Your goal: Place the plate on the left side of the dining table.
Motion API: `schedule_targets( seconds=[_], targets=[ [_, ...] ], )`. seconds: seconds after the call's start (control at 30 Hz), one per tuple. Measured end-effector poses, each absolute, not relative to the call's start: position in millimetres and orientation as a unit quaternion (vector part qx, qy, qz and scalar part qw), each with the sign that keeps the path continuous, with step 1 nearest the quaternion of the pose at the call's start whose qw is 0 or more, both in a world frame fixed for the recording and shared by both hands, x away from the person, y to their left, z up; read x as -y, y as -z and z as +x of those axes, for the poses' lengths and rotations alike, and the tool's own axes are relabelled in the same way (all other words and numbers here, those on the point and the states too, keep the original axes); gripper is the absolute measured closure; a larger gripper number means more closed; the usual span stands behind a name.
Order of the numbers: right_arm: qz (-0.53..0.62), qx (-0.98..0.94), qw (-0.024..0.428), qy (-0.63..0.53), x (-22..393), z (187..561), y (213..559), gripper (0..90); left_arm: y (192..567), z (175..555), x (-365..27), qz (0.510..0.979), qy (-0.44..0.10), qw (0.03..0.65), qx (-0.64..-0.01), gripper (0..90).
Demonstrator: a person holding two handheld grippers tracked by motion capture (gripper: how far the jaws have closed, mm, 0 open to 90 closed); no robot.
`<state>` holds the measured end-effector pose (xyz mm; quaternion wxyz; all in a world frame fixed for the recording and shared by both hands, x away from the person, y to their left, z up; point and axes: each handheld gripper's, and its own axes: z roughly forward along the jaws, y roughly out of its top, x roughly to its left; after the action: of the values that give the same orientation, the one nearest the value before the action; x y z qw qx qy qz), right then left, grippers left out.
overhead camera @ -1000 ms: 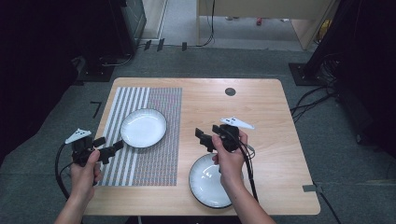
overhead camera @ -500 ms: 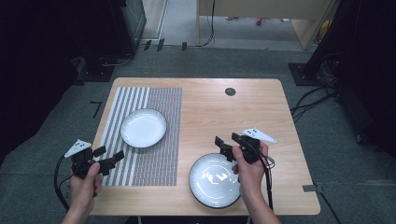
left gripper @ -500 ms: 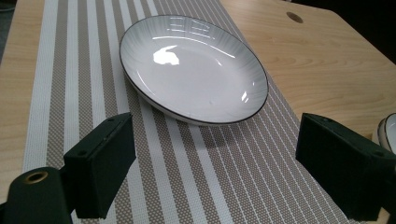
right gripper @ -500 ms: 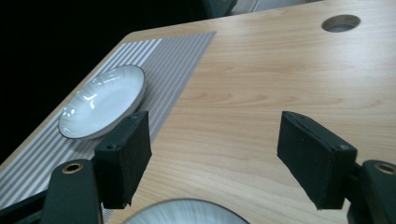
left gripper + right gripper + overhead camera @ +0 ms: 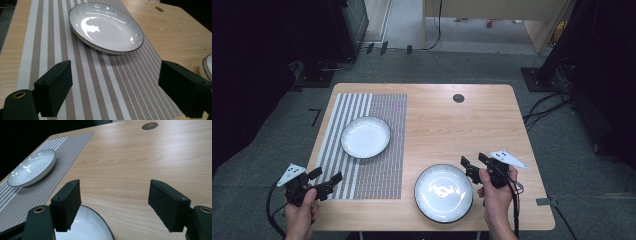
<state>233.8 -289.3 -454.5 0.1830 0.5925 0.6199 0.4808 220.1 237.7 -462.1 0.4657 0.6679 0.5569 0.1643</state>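
Presently, on the table (image 5: 492, 125):
Near plate: white plate (image 5: 443, 192) with dark rim, flat on bare wood at the front edge, just beside the right gripper.
Far plate: second plate (image 5: 365, 137), flat on the striped placemat (image 5: 382, 165), well apart from the first.
Right gripper: right gripper (image 5: 472, 165) with jaws wide apart, nothing between them; one jaw hangs over the near plate's rim.
Left gripper: left gripper (image 5: 326, 180) with jaws wide apart and empty, above the placemat's front corner, facing the far plate.
Hole: round grommet hole (image 5: 458, 98) at the table's far side.

The high view looks down from above the near table edge (image 5: 432, 226). Both gripper views sit low and close, sharing the plate on the striped mat (image 5: 106, 27) at upper frame.
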Motion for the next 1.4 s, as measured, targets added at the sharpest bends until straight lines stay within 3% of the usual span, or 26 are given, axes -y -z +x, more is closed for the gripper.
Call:
schedule_targets(
  seconds=[0.97,1.4],
  targets=[
    [0.653,-0.586,0.236,-0.418,396.2,192.4,495.1,27.3,494.9,205.2,-277.1,0.666,-0.214,0.405,-0.589,12.0],
    [0.677,-0.593,0.254,-0.355,435.0,184.6,518.4,26.7,508.6,209.5,-277.2,0.689,-0.220,0.355,-0.593,12.0]
  ],
)
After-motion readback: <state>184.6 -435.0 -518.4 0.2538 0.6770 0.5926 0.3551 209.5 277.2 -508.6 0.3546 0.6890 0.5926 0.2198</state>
